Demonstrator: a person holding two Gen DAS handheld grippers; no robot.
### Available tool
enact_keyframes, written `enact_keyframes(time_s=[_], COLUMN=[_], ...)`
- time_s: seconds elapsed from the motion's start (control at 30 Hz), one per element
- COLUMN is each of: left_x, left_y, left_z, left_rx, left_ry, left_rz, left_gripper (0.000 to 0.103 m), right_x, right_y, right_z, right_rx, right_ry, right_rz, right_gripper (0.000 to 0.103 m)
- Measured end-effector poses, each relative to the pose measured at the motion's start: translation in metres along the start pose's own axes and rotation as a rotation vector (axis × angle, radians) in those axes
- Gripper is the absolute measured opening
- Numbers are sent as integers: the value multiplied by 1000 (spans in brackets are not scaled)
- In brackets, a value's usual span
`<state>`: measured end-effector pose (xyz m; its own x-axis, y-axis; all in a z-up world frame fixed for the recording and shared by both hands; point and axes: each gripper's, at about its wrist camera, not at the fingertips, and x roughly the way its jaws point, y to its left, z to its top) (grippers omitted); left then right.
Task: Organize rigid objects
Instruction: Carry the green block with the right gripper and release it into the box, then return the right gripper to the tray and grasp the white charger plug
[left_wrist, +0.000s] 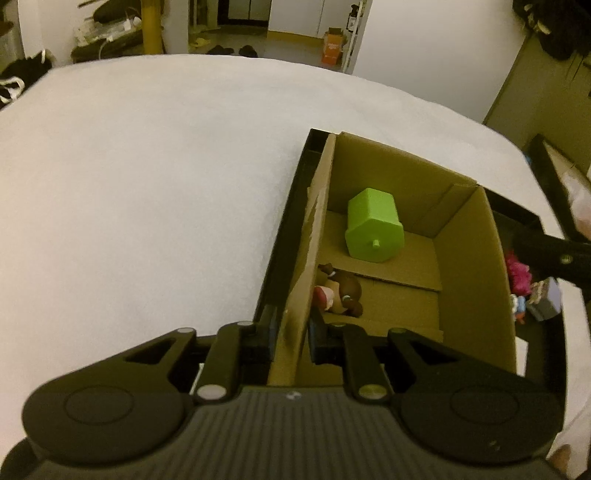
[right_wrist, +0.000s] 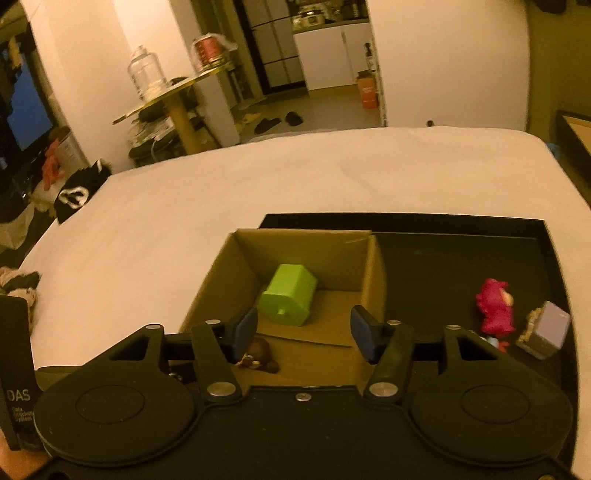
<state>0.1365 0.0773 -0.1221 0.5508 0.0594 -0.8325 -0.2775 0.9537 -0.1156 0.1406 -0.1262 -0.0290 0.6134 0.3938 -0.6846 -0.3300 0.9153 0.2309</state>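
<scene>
A cardboard box (right_wrist: 373, 280) sits open-topped in the left part of a black tray (right_wrist: 458, 254), which lies on a white bed (right_wrist: 221, 192). The left claw (left_wrist: 290, 338) is clamped on the box's left wall, 1 blue pad on each side of the cardboard edge. The right claw (right_wrist: 303, 330) hangs over the near part of the box with its jaws apart and nothing between them.

Inside the box, a lime-green block (right_wrist: 290, 299) with flat facets and a small nub on its end face lies on its side toward the far wall, with bare cardboard floor to its right. A brown figurine (left_wrist: 340, 291) with a pink and white patch lies nearer, against the left wall and just beside the right claw's left pad (right_wrist: 245, 328). The 2 things lie close but apart.

The tray's floor to the right of the box is largely bare up to its raised black rim. Near the right rim stand a magenta figurine (right_wrist: 495, 306) and a grey-lilac cube (right_wrist: 546, 328), close together, with a small blue and red toy (left_wrist: 519, 308) partly hidden beside them. The bed spreads wide and flat to the left and beyond the tray. A black arm of the right-hand tool (left_wrist: 554, 254) crosses above the tray's right side in the left wrist view.
</scene>
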Motion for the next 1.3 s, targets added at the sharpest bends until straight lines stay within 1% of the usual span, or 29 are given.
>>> enact_keyframes(time_s=[0.03, 0.1, 0.13, 0.17, 0.2, 0.23, 0.27, 0.3, 0.4, 0.43, 0.47, 0.5, 0.53, 0.57, 0.6, 0.7, 0.8, 0.87, 1.03, 1.17, 1.3], left_x=[0, 0, -1, -2, -3, -5, -6, -7, -10, -11, -11, -12, -12, -13, -13, -16, -18, -19, -19, -16, -12], left_y=[-1, -5, -6, -8, -9, -10, -10, -11, -14, -15, -17, -19, -21, -24, -27, -35, -43, -48, -61, -68, -78], left_z=[0, 2, 2, 2, 3, 3, 3, 3, 4, 4, 5, 6, 7, 8, 8, 10, 11, 12, 11, 12, 13], left_rx=[5, 19, 26, 33, 39, 43, 45, 48, 64, 65, 67, 70, 74, 84, 93, 118, 140, 153, 199, 198, 213], left_ry=[2, 5, 3, -2, -8, -12, -13, -13, -12, -10, -9, -8, -7, -5, -4, -3, -9, -13, -1, 8, 6], left_rz=[7, 29, 41, 49, 55, 65, 76, 85, 102, 109, 112, 115, 118, 123, 127, 133, 149, 162, 188, 215, 239], left_gripper=[18, 19, 21, 25, 30, 33, 39, 40, 41, 44, 49, 57, 61, 67, 69, 73, 79, 81, 81, 82, 82], right_x=[-2, -6, -7, -8, -8, -10, -11, -12, -14, -15, -15, -16, -16, -16, -15, -15, -13, -11, -9, -2, 3], right_y=[-3, -9, -13, -17, -20, -24, -28, -32, -42, -46, -49, -52, -56, -59, -63, -73, -83, -90, -110, -123, -128], right_z=[-1, -2, -4, -5, -6, -9, -10, -12, -17, -19, -20, -22, -23, -25, -26, -30, -35, -39, -54, -67, -73], right_rx=[3, 17, 23, 28, 32, 37, 44, 56, 87, 97, 105, 115, 126, 135, 147, 179, 212, 232, 296, 345, 362], right_ry=[-7, -18, -23, -25, -25, -28, -33, -38, -46, -46, -46, -46, -47, -48, -48, -51, -51, -51, -51, -24, -1], right_rz=[-14, -38, -46, -53, -61, -67, -70, -73, -79, -80, -83, -86, -90, -95, -107, -116, -130, -143, -190, -215, -212], right_gripper=[62, 71, 73, 78, 81, 83, 84, 86, 87, 87, 87, 88, 89, 90, 90, 91, 93, 93, 94, 94, 94])
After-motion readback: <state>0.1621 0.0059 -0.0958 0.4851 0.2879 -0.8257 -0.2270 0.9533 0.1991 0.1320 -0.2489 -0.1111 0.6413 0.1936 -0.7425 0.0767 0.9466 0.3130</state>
